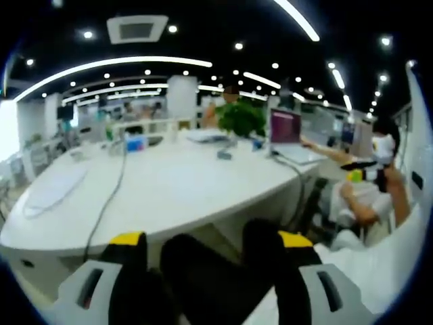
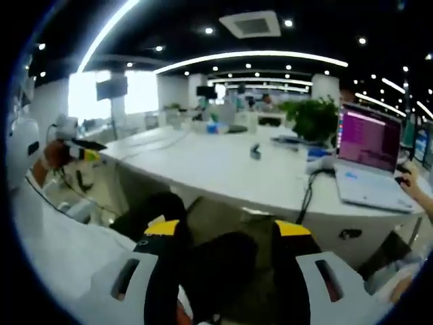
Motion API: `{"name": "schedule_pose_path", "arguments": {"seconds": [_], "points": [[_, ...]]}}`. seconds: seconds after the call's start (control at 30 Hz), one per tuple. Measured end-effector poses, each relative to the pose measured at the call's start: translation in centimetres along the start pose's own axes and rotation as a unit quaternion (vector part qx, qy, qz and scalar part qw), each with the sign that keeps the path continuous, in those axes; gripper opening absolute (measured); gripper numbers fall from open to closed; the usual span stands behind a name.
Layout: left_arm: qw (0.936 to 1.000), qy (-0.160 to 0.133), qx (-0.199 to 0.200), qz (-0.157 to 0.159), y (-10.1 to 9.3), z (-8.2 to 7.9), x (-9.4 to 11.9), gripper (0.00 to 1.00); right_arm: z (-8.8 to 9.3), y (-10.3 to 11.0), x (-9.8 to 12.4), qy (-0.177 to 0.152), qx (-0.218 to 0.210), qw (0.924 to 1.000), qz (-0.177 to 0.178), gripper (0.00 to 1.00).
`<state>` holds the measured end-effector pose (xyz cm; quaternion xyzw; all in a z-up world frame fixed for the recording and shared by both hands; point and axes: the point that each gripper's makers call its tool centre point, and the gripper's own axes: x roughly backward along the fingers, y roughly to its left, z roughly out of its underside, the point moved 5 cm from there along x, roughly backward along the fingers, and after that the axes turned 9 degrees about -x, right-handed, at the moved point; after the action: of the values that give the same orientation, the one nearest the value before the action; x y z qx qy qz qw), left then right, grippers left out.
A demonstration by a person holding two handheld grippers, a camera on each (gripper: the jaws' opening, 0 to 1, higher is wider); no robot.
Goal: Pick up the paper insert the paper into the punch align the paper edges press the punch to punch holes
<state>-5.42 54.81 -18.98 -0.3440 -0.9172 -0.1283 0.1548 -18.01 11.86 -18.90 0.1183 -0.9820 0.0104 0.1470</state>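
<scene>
My left gripper [image 1: 211, 241] stands open, and its black, yellow-tipped jaws hold nothing between them. Beyond it lie a dark floor gap and a big white oval table [image 1: 169, 196]. A white surface [image 1: 379, 261] runs along the lower right of the left gripper view. My right gripper [image 2: 227, 230] is open as well, jaws wide apart over the dark floor. The same white surface [image 2: 61, 250] lies at its lower left. The oval table [image 2: 223, 169] stretches ahead of it.
On the table stand a green plant [image 1: 240, 116], an open laptop [image 2: 369, 152] with a hand at it, a black cable [image 1: 108, 196] and small items. A seated person [image 1: 369, 196] holds a yellow-and-black tool [image 1: 355, 175]. A hand [image 2: 54, 154] shows at left.
</scene>
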Motion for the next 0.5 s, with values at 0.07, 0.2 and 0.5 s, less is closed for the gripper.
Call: {"name": "schedule_pose_path", "arguments": {"seconds": [0.07, 0.2, 0.5], "points": [[1.0000, 0.000, 0.001, 0.000, 0.0, 0.0, -0.1, 0.77, -0.1, 0.4, 0.1, -0.013, 0.008, 0.9999, 0.004, 0.44], [1.0000, 0.002, 0.002, 0.000, 0.0, 0.1, -0.1, 0.77, 0.2, -0.2, -0.2, 0.008, -0.021, 0.9996, 0.020, 0.55], [1.0000, 0.000, 0.000, 0.000, -0.1, 0.1, 0.0, 0.77, 0.6, 0.0, -0.3, 0.021, -0.017, 0.9993, 0.024, 0.59]]}}
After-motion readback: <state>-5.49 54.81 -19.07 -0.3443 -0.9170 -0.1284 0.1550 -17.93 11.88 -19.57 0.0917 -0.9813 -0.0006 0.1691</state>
